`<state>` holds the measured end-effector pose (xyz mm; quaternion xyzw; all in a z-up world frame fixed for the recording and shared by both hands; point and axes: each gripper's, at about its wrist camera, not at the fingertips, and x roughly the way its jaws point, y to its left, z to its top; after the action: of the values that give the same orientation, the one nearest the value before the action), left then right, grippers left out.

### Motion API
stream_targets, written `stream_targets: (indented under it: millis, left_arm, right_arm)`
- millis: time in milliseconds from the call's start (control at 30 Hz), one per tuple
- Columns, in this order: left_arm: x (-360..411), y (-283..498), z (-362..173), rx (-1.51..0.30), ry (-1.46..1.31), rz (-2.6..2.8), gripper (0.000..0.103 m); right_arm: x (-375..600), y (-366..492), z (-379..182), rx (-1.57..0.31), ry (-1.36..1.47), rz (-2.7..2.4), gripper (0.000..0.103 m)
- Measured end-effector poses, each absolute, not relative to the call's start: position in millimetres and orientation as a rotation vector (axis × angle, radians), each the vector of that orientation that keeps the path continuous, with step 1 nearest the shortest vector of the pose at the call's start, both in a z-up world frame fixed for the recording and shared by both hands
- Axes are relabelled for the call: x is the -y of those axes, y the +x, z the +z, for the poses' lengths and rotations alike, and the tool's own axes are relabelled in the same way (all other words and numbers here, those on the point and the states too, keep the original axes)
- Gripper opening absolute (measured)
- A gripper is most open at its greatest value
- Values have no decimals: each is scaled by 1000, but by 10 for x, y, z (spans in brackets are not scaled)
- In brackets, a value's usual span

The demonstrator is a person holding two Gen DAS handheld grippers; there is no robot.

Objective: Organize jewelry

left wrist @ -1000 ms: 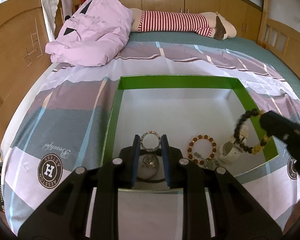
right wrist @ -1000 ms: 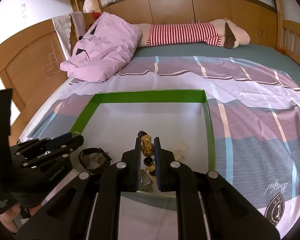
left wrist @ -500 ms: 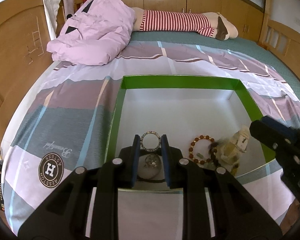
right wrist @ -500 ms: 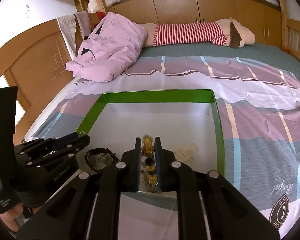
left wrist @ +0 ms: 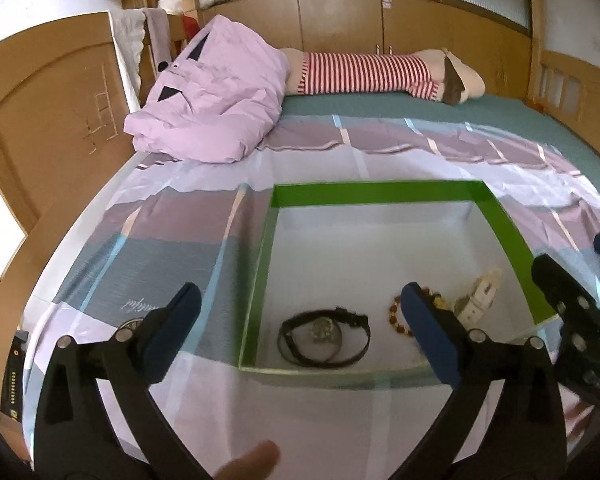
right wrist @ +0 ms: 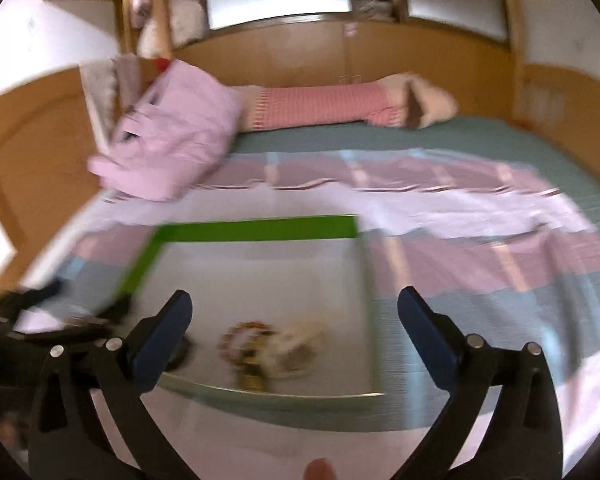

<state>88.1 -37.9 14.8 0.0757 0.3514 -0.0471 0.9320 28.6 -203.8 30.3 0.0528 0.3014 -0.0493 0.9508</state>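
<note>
Setting: bedroom, wood headboard and cabinets; bed (left wrist: 172, 248) under a striped pink-grey-blue sheet.
Box: shallow green-walled cardboard box with white floor (left wrist: 372, 192) near the bed's foot edge.
Jewelry: all along the box's near wall; black-strap watch with round metal face (left wrist: 324, 338) at near-left corner, brown bead bracelet (left wrist: 396, 312) mid, cream-white strap piece (left wrist: 480, 294) toward near-right.
Left gripper (left wrist: 300, 322): fingers spread wide, empty, above the watch.
Right gripper (right wrist: 290, 326): fingers wide apart, empty; view motion-blurred.
Step (judged): release done, clear out.
How: lift straight up clear of the box wall, avoid snagging the strap or beads.
</note>
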Motion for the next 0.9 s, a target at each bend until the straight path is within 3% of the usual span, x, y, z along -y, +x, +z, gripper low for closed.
stream_targets:
  millis: [900]
  left_arm:
    - [339, 779, 134, -736, 145, -101, 101]
  right_arm:
    - [2013, 223, 218, -630, 18, -111, 102]
